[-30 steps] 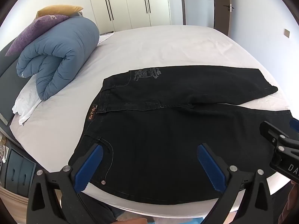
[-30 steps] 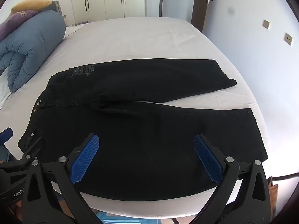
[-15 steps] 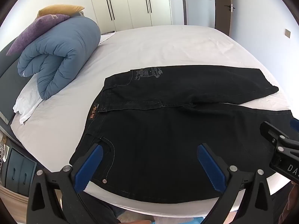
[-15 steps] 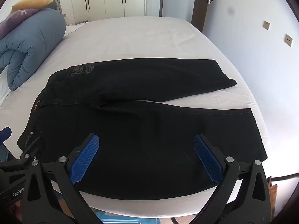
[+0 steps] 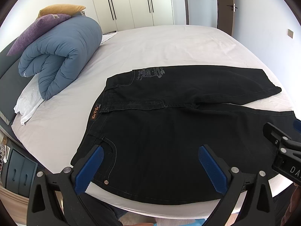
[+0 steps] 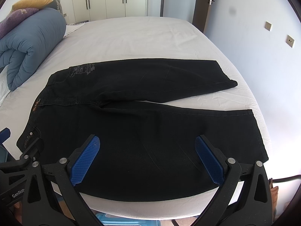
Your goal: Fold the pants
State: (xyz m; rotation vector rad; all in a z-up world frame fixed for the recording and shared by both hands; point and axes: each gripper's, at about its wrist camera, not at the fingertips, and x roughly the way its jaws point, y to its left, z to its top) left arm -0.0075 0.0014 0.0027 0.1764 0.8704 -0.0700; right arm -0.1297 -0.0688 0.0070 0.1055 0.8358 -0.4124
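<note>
From the left wrist, the left gripper is hovering over the waistband end of the black jeans with its blue pads spread wide — gripping nothing. The jeans are lying flat on the white bed, legs parting toward the right. A rolled blue duvet is sitting well apart at the left. From the right wrist, the right gripper is hanging wide open too — empty — above the near leg of the jeans, the bed stretching beyond.
</note>
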